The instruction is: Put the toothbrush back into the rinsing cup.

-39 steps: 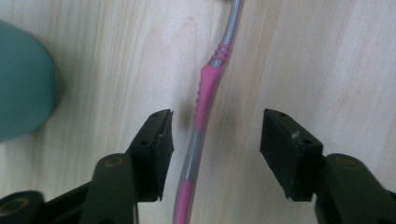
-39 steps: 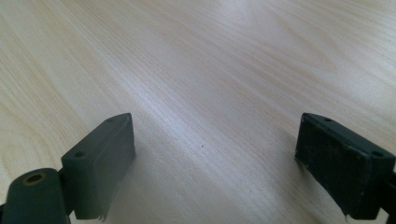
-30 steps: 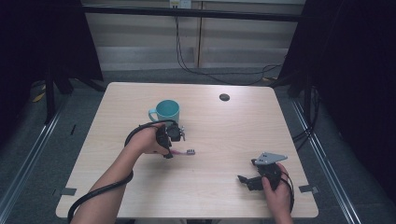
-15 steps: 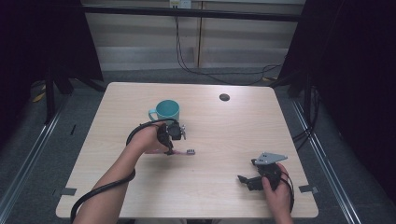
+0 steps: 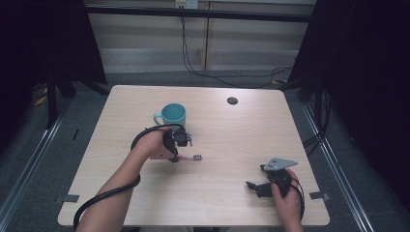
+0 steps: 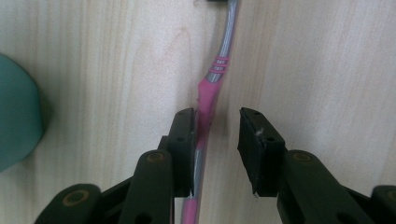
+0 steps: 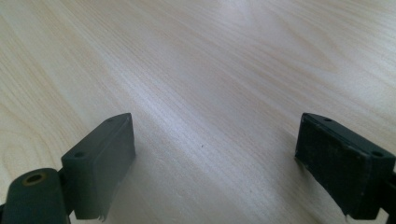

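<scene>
Two jaws of the left gripper (image 6: 215, 140) sit on either side of the pink toothbrush (image 6: 208, 98), which lies flat on the table (image 5: 232, 140) mid-frame beside the teal cup (image 5: 173, 115). They have just been closing, one pad touching, not yet squeezing. Lower right, the right gripper (image 7: 215, 163) waits wide open, holding nothing.

Pale wood table (image 5: 145, 203), grey floor (image 5: 43, 159), dark curtains (image 5: 372, 72), trailing wall cables (image 5: 193, 53).

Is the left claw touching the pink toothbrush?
Touching, on one side. The left gripper view shows the toothbrush against one pad of the left claw, with bare table before the other pad.
</scene>
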`<state>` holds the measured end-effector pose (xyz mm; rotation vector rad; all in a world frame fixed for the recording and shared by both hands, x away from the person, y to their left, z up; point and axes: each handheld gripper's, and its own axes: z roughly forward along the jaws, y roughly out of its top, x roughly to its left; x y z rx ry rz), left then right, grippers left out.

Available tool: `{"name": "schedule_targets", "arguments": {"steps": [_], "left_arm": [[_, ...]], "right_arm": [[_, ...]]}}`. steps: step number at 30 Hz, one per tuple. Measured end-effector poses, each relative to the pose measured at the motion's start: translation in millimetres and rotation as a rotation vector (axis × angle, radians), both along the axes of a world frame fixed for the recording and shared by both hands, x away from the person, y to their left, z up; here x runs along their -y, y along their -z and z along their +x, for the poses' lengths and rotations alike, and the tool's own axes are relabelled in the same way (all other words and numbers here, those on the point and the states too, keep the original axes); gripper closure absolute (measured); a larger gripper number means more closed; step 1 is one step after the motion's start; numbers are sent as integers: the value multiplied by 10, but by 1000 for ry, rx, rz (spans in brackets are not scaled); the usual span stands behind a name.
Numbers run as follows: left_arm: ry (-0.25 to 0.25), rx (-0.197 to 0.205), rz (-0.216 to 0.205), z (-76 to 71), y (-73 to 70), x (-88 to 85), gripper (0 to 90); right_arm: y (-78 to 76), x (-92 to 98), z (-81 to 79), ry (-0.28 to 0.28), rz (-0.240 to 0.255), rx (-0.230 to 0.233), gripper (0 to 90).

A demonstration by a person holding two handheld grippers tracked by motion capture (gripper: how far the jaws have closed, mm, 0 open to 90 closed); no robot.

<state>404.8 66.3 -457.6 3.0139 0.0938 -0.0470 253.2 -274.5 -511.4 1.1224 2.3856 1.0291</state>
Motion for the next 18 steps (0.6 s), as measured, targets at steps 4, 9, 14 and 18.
{"name": "schedule_targets", "arguments": {"steps": [4, 9, 14, 18], "left_arm": [[0, -1, -4, 2, 7, 5, 685], [19, 18, 9, 18, 25, 38, 713], [15, 29, 24, 23, 63, 76, 764], [21, 17, 40, 23, 94, 103, 786]], "right_arm": [[0, 0, 0, 0, 0, 0, 110], [0, 0, 0, 0, 0, 0, 110], [0, 0, 0, 0, 0, 0, 110], [0, 0, 0, 0, 0, 0, 110]]}}
